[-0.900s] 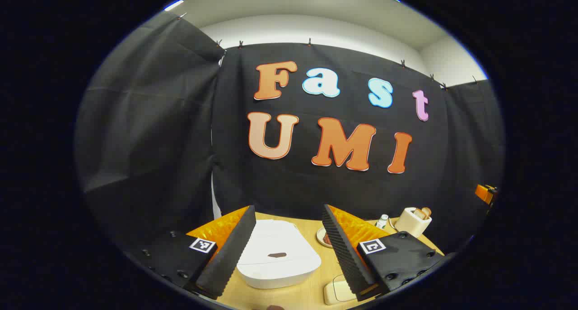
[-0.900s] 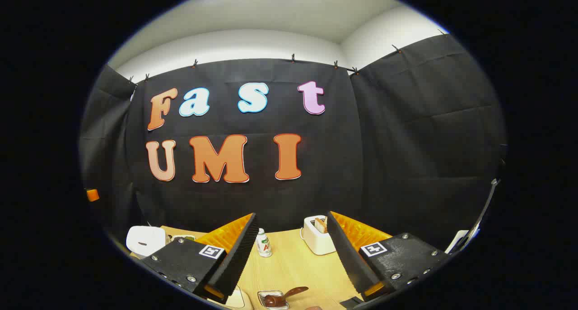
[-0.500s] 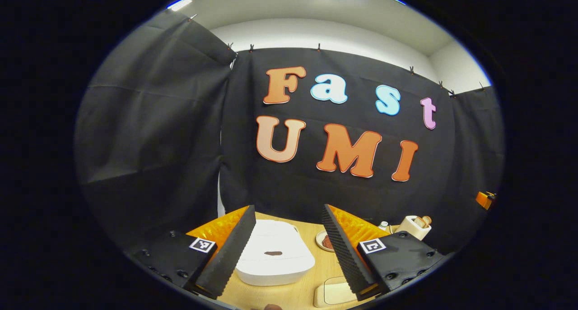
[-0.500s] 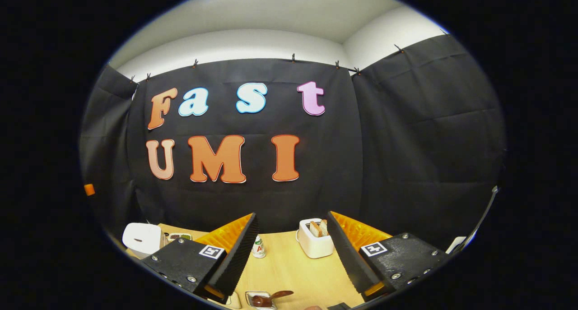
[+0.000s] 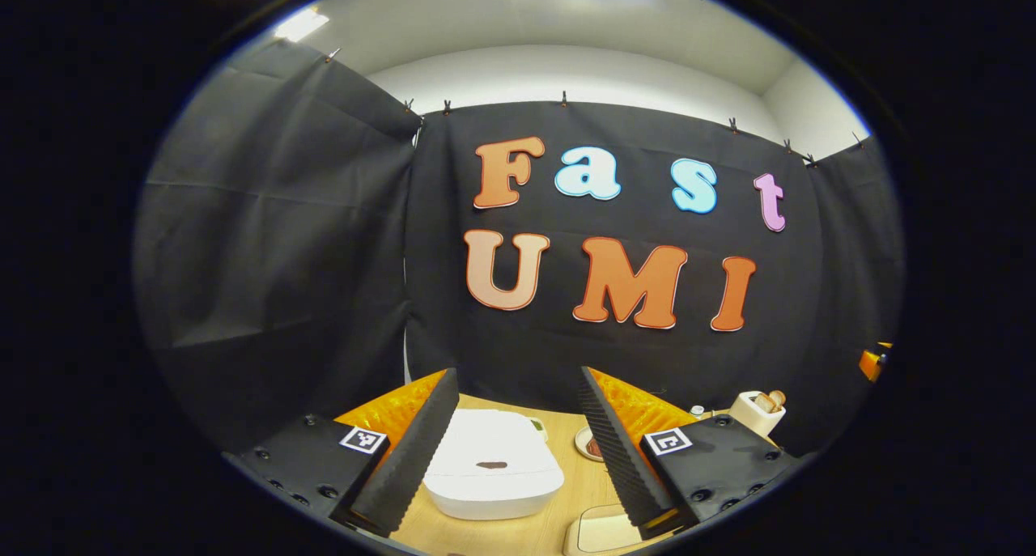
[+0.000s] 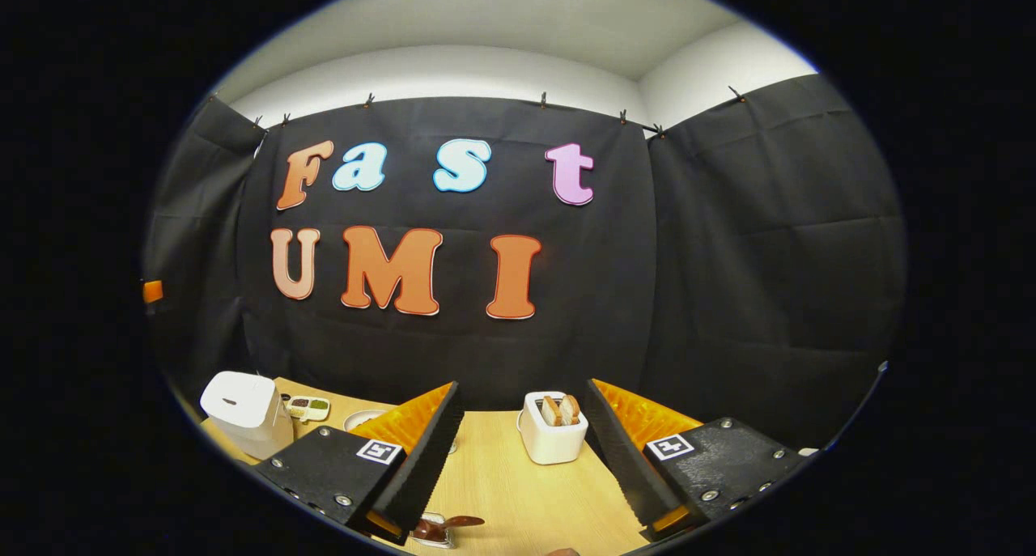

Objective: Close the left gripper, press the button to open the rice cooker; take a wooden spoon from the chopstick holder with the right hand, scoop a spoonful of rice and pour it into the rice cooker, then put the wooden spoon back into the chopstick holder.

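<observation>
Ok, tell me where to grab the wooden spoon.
Take the spoon by its slim handle, which juts out past the holder rim toward the right of the right gripper view, while the bowl end sits inside. Probably best to bring the open right gripper down from above, fingers across the handle.

- Light wooden table (image 6: 518,491) across the bottom of both views, meeting the black cloth wall at its far edge.
- White rice cooker (image 5: 492,473), lid shut, low centre of left gripper view; at lower left in right gripper view.
- Small plate (image 5: 589,444) just right of the cooker.
- Cream flat box (image 5: 600,532) at the bottom edge, right of centre.
- White toaster (image 6: 552,431) holding bread, low centre of right gripper view.
- Small divided dish (image 6: 309,408) beside the cooker, lower left.
- Clear tray with a brown spoon (image 6: 441,528) at the bottom edge.
</observation>
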Available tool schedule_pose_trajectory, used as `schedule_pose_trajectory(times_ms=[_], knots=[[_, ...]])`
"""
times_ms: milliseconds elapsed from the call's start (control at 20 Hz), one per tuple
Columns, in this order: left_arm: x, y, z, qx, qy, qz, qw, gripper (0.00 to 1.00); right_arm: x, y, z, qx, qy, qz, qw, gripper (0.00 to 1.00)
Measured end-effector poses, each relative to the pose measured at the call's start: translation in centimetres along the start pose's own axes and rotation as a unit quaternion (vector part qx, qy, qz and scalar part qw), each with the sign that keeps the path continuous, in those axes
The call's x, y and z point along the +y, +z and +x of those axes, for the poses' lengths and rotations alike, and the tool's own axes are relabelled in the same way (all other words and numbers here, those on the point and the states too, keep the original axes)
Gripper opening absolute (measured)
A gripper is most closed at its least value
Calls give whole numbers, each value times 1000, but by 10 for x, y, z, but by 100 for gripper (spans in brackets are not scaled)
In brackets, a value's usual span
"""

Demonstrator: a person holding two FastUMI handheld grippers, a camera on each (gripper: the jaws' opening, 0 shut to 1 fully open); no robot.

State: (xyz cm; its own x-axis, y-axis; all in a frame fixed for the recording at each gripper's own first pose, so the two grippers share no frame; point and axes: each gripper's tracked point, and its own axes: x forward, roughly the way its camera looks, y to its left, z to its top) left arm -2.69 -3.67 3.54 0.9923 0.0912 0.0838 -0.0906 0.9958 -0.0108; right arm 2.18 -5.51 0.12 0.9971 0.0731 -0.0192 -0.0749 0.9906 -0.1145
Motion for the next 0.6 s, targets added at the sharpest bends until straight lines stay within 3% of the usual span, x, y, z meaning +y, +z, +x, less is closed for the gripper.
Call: schedule_pose_trajectory(times_ms=[200,300,350,550,600], knots=[[-8,-7,4,13,-9,-2,1000,98,-6,5,-1,-8,-5,12,1000,94],[-12,-12,7,21,-14,3,1000,85,-8,3,-1,-8,-13,20,1000,94],[-14,-13,7,25,-16,6,1000,70,-9,2,-3,-7,-15,22,1000,94],[-18,-13,11,31,-29,14,999,42,-5,2,-4,-6,-13,19,1000,94],[-21,-18,11,36,-33,16,999,44,-4,1,-4,-6,-13,20,1000,94]])
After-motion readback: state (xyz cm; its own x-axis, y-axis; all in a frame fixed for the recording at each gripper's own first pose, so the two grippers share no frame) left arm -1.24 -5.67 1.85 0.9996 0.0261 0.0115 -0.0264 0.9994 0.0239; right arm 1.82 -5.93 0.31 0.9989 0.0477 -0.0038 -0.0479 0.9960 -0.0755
